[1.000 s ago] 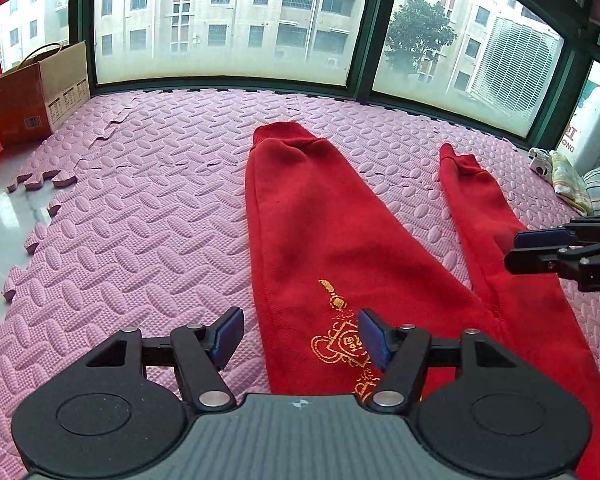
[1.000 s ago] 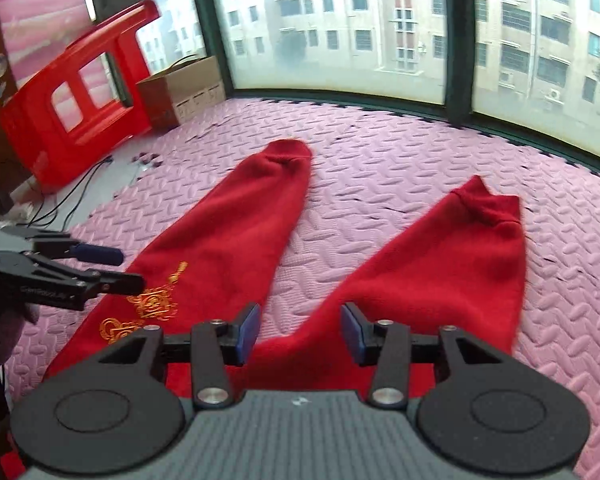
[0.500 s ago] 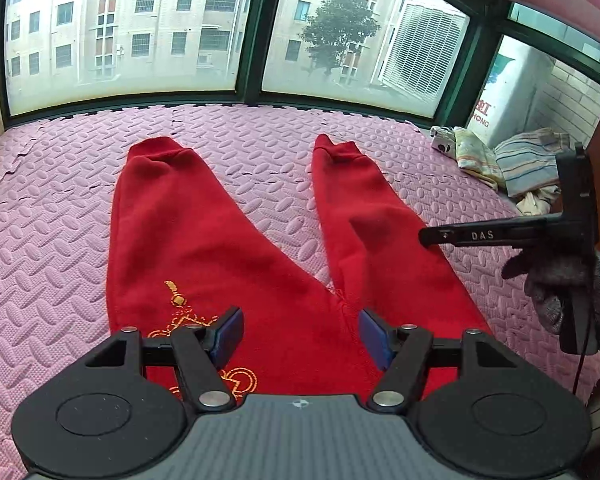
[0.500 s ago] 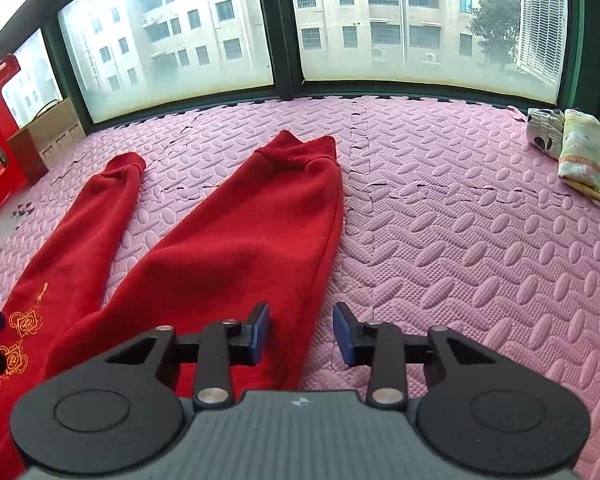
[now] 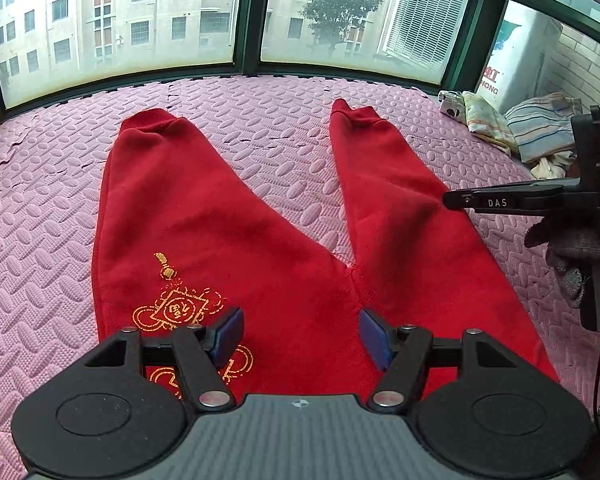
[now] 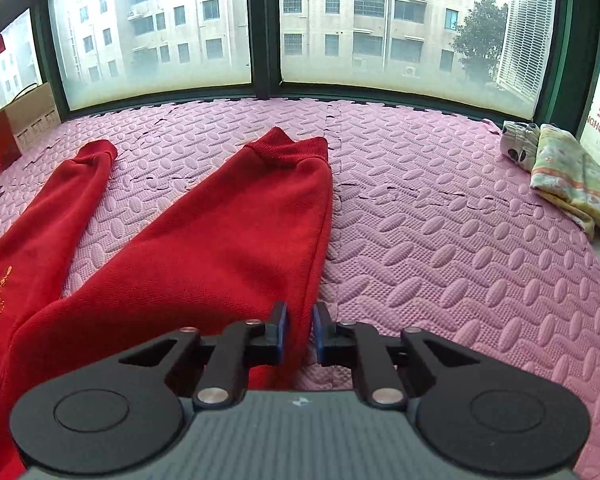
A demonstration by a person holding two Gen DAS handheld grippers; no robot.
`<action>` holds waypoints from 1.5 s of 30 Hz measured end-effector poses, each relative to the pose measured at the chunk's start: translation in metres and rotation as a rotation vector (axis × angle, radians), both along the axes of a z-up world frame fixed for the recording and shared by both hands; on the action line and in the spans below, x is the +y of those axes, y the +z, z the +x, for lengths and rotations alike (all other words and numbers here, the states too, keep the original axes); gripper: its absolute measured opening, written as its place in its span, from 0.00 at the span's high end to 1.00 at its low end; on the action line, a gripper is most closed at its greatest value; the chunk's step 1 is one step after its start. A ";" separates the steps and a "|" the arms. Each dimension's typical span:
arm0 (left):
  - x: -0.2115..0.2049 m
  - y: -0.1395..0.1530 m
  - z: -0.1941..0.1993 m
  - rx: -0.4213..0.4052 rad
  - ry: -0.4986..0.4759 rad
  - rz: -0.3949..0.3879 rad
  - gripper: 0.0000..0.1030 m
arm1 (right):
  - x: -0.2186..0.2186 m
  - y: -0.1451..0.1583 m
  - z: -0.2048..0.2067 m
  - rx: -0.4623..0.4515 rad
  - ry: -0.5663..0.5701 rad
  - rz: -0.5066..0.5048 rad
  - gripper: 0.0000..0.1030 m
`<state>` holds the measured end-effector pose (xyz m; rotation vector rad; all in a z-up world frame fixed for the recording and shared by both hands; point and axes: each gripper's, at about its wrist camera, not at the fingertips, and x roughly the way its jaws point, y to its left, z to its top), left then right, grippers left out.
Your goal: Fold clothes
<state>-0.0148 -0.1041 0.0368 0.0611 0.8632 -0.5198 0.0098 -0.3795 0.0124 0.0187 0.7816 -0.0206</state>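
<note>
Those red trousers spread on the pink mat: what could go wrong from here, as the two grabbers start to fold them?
The right gripper pinches only the outer edge of the red trousers; thin cloth could slip out. The left gripper hangs open over the gold embroidery, holding nothing, so a pull from one side may drag the trousers askew. The pink foam mat has loose seams that might snag the cloth.

It is a home balcony room: pink foam puzzle mats point(image 6: 440, 208), big green-framed windows point(image 6: 266, 24), folded patterned laundry point(image 6: 560, 164).
</note>
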 end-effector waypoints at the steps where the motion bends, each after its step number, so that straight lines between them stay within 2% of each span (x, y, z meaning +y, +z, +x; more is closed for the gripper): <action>1: 0.000 0.001 -0.001 -0.003 -0.002 -0.003 0.35 | 0.001 0.003 0.001 -0.019 0.008 -0.005 0.84; 4: -0.003 0.007 -0.004 -0.021 -0.013 -0.010 0.35 | 0.006 0.012 0.007 -0.061 0.042 -0.003 0.79; 6: -0.007 0.010 -0.006 -0.031 -0.022 -0.013 0.35 | 0.016 0.016 0.019 -0.068 0.108 0.009 0.73; 9: -0.011 0.013 -0.008 -0.039 -0.041 -0.020 0.35 | 0.031 0.012 0.039 -0.064 0.188 -0.015 0.72; 14: -0.015 0.015 -0.009 -0.035 -0.065 -0.022 0.35 | 0.038 0.003 0.084 -0.041 0.212 0.007 0.72; 18: -0.017 0.013 -0.008 -0.025 -0.067 -0.019 0.35 | 0.041 -0.005 0.126 -0.042 0.216 -0.048 0.72; 23: -0.017 0.011 -0.007 -0.015 -0.068 -0.012 0.35 | 0.035 -0.016 0.155 -0.023 0.177 -0.087 0.69; 25: -0.016 0.012 -0.008 -0.019 -0.068 -0.012 0.35 | 0.030 -0.011 0.152 -0.025 0.179 -0.077 0.68; 27: -0.016 0.015 -0.011 -0.026 -0.071 -0.017 0.35 | 0.025 -0.007 0.144 -0.026 0.190 -0.051 0.58; 29: -0.018 0.019 -0.015 -0.035 -0.083 -0.023 0.35 | 0.020 -0.005 0.135 -0.007 0.192 -0.062 0.55; 32: -0.022 0.026 -0.027 -0.048 -0.123 -0.033 0.35 | 0.013 -0.005 0.119 0.016 0.187 -0.096 0.55; 38: -0.040 0.035 -0.065 -0.033 -0.256 -0.057 0.34 | 0.000 0.000 0.085 0.015 0.154 -0.060 0.54; 42: -0.057 0.032 -0.091 -0.023 -0.356 -0.056 0.31 | 0.007 0.004 0.057 0.007 0.182 -0.060 0.51; 45: -0.068 0.022 -0.099 0.020 -0.388 -0.046 0.31 | 0.017 0.009 0.034 -0.007 0.226 -0.059 0.50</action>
